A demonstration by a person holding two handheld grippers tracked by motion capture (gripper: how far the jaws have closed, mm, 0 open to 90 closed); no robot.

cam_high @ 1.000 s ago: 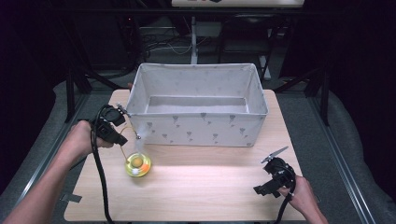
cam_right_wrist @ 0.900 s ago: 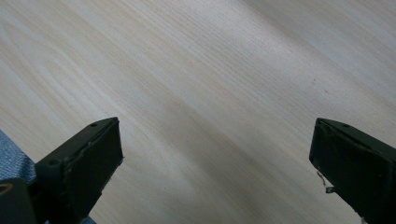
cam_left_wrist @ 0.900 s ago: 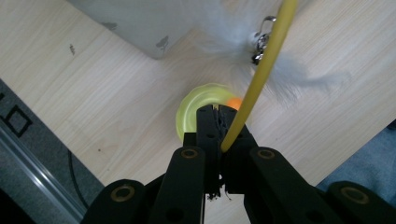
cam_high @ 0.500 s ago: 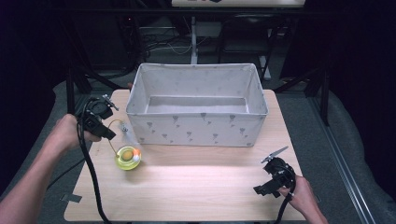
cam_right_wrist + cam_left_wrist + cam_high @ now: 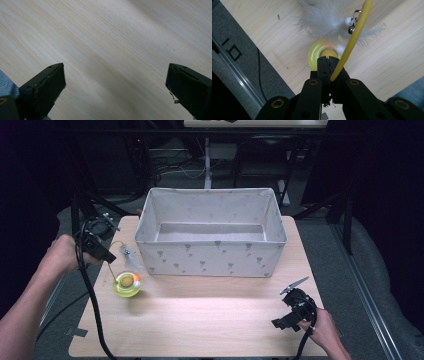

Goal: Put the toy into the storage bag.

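A cat toy with a round yellow base [image 5: 126, 285] and an orange ball in it rests on the wooden table [image 5: 210, 320] at the left. A thin yellow wand [image 5: 352, 40] rises from the base and carries a grey feather [image 5: 129, 256] with a small bell [image 5: 351, 23]. My left gripper [image 5: 104, 254] is shut on that wand, up and left of the base. In the left gripper view the jaws [image 5: 327, 60] pinch the wand above the base [image 5: 314, 57]. My right gripper [image 5: 294, 294] hovers open over bare wood at the front right; nothing lies between its jaws [image 5: 116, 82].
A large grey fabric box [image 5: 210, 255] with a small pattern stands open at the back middle of the table. Grey carpet [image 5: 239, 57] lies past the table's left edge. A black cable [image 5: 92, 315] trails from the left gripper.
My left gripper has moved left and toward the back, with the wand in it, and the yellow base has slid left along the table. The right gripper has stayed put.
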